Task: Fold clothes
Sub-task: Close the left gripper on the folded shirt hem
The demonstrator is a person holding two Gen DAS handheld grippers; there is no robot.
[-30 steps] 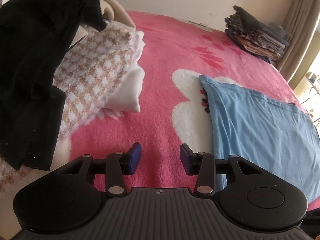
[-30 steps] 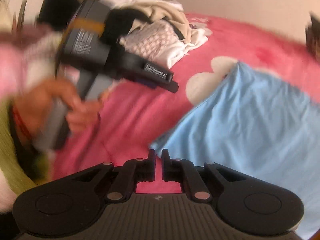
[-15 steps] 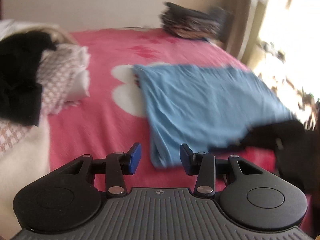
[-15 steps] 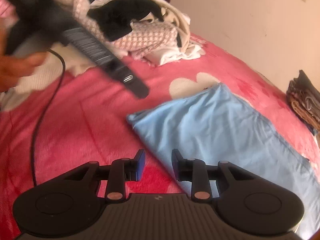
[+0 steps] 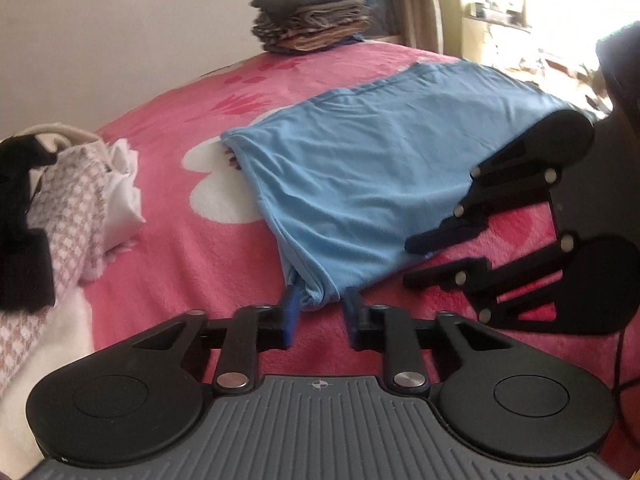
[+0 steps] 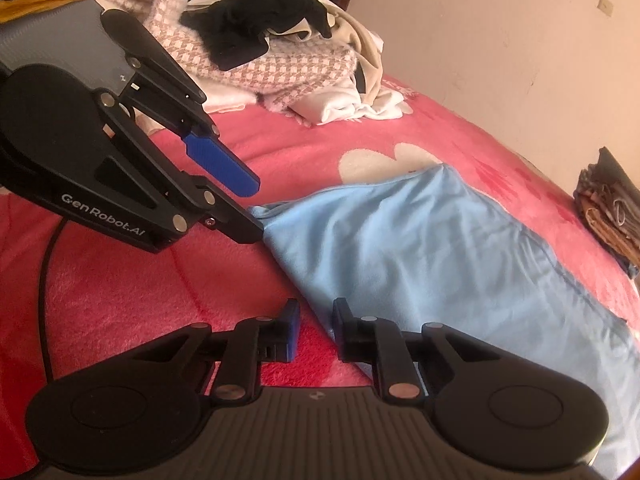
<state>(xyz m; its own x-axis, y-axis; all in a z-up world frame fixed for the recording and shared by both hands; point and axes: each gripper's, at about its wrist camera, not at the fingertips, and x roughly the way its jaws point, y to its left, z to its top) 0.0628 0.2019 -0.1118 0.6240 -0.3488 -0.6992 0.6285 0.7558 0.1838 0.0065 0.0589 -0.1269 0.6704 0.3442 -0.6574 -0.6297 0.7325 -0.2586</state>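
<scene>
— Where's the garment?

— The light blue garment (image 5: 372,168), soft smooth knit, lies flat and roughly rectangular on the fluffy pink blanket (image 5: 172,248) of the bed, with wrinkles gathering at its near corner.

— And the left gripper (image 5: 318,314)?

— Its blue-padded fingers (image 5: 289,312) have just been closing. The bunched corner sits between them, though I cannot tell whether the pads press it.

— The right gripper (image 6: 316,330)?

— Narrowly parted, also just closing, astride the cloth's near edge without clamping it.

— Anything else?

— A rumpled heap of laundry (image 6: 280,52), checked fuzzy knit, black and cream pieces, and a neat folded stack (image 5: 312,24) by the wall.
</scene>
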